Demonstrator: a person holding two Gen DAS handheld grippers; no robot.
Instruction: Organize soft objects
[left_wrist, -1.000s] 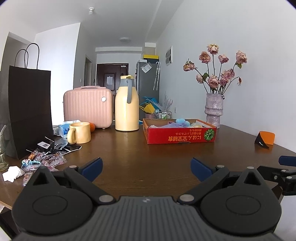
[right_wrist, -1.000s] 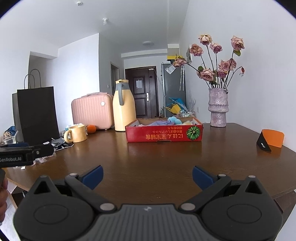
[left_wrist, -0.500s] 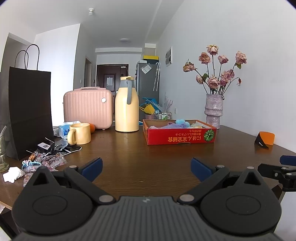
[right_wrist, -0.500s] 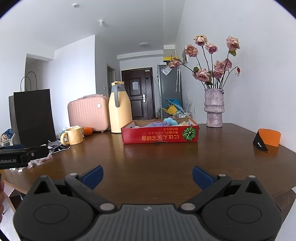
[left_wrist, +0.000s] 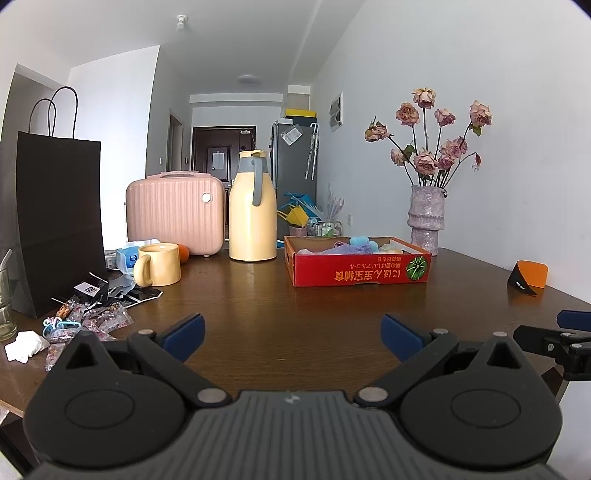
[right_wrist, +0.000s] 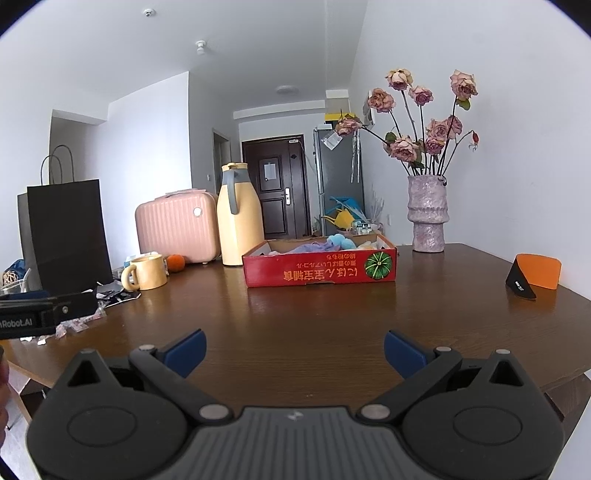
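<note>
- Fingers of the left gripper (left_wrist: 291, 336), blue-padded, stand spread wide with nothing between them, over the dark brown wooden table (left_wrist: 295, 306).
- Right gripper (right_wrist: 294, 350) likewise holds its blue pads apart and empty, above the near table edge.
- Clear snack packets (left_wrist: 99, 319) lie just left of the left fingers.
- Ahead of both grippers, well beyond the fingertips, sits the shallow red cardboard box (right_wrist: 319, 271); soft purple and blue plush items (right_wrist: 325, 243) lie inside it.
- Beyond-left stand a yellow ceramic mug (left_wrist: 159, 264) and a tall cream thermos jug (left_wrist: 253, 216).
</note>
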